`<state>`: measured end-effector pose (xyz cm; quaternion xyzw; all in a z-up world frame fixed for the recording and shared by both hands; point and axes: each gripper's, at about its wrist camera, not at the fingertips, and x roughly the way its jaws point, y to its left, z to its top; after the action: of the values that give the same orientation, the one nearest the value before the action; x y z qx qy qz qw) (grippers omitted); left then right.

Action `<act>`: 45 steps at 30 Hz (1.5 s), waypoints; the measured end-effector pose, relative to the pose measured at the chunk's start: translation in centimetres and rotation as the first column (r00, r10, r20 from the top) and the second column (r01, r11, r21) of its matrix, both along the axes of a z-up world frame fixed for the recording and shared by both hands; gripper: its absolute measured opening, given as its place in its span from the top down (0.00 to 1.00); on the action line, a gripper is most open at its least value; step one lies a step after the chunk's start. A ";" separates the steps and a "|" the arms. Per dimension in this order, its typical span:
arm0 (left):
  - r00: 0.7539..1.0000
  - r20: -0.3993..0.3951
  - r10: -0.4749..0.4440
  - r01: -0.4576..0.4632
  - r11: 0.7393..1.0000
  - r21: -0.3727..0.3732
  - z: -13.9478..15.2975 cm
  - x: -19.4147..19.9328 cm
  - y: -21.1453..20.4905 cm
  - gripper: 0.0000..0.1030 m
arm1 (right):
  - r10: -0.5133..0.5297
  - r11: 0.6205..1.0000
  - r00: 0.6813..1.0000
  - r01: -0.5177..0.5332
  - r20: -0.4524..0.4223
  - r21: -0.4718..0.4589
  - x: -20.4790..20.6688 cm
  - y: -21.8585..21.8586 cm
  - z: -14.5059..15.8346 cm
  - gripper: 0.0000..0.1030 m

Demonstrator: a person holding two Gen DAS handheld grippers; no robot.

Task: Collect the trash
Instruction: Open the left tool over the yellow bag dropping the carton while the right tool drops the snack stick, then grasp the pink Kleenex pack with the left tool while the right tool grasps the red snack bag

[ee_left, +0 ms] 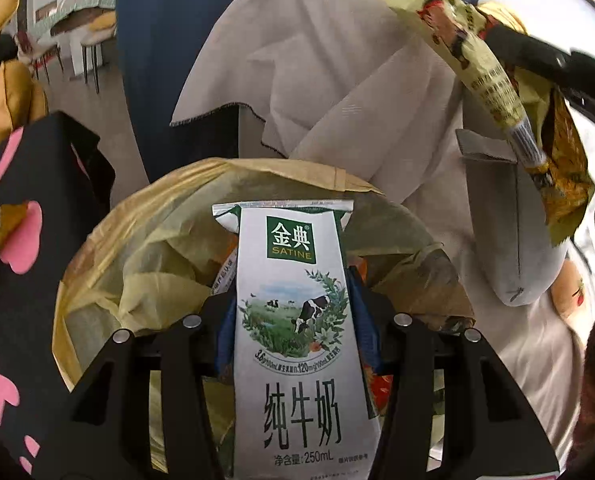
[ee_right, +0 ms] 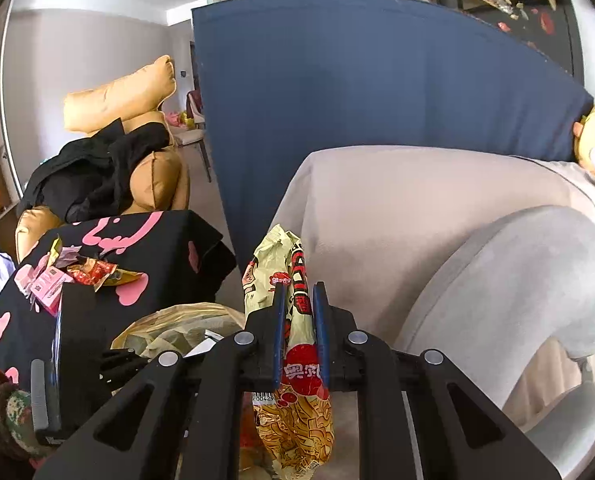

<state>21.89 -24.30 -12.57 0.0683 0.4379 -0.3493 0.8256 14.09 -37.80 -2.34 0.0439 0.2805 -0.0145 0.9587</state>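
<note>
My left gripper (ee_left: 291, 280) is shut on a white and green milk carton (ee_left: 297, 340) and holds it upright over the open trash bin lined with a yellow bag (ee_left: 145, 240). My right gripper (ee_right: 299, 296) is shut on a yellow-green snack wrapper (ee_right: 293, 420), which hangs between the fingers. In the left wrist view the right gripper (ee_left: 493, 36) and its wrapper (ee_left: 485, 72) show at the upper right, above and to the right of the bin. The bin's yellow bag (ee_right: 177, 328) shows at the lower left in the right wrist view.
A black cloth with pink shapes (ee_right: 153, 248) lies left of the bin, with pink cartons and wrappers (ee_right: 69, 276) on it. A beige-covered sofa (ee_right: 377, 216) with a grey cushion (ee_right: 517, 280) stands to the right. A blue partition (ee_right: 357, 100) is behind. Tan cushions (ee_right: 125, 96) sit far left.
</note>
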 end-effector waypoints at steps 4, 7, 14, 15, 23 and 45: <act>1.000 -0.018 0.018 -0.019 0.999 -0.039 1.0 -0.2 1.7 0.43 | 0.012 1.000 1.000 -0.012 0.002 0.024 0.0 0.2 -0.3 0.86; 0.999 -0.005 0.035 -0.035 0.997 -0.062 2.5 -0.6 3.6 0.42 | 0.041 0.998 0.999 -0.041 -0.004 0.051 -0.1 0.8 -0.7 0.86; 0.987 0.026 0.160 -0.157 0.984 -0.090 6.0 -0.9 9.5 0.41 | 0.183 0.983 0.981 -0.180 -0.069 0.044 0.2 6.3 -4.1 0.86; 0.986 0.019 0.167 -0.164 0.982 -0.093 6.2 -1.0 10.2 0.41 | 0.209 0.978 0.973 -0.206 -0.096 0.034 0.5 7.4 -5.2 0.86; 0.969 0.024 0.246 -0.241 0.962 -0.127 6.7 -1.9 16.5 0.41 | 0.204 0.967 0.942 -0.236 -0.266 -0.096 2.2 10.6 -12.0 0.86; 0.878 -0.029 0.478 -0.477 0.870 -0.127 4.4 -1.7 28.0 0.40 | 0.154 0.975 0.946 -0.193 -0.286 -0.113 0.0 10.2 -8.1 0.54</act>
<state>20.19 3.75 -8.14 -0.0954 0.4161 -0.1623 0.8896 14.10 -27.64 -10.41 -0.0507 0.4120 0.0446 0.9087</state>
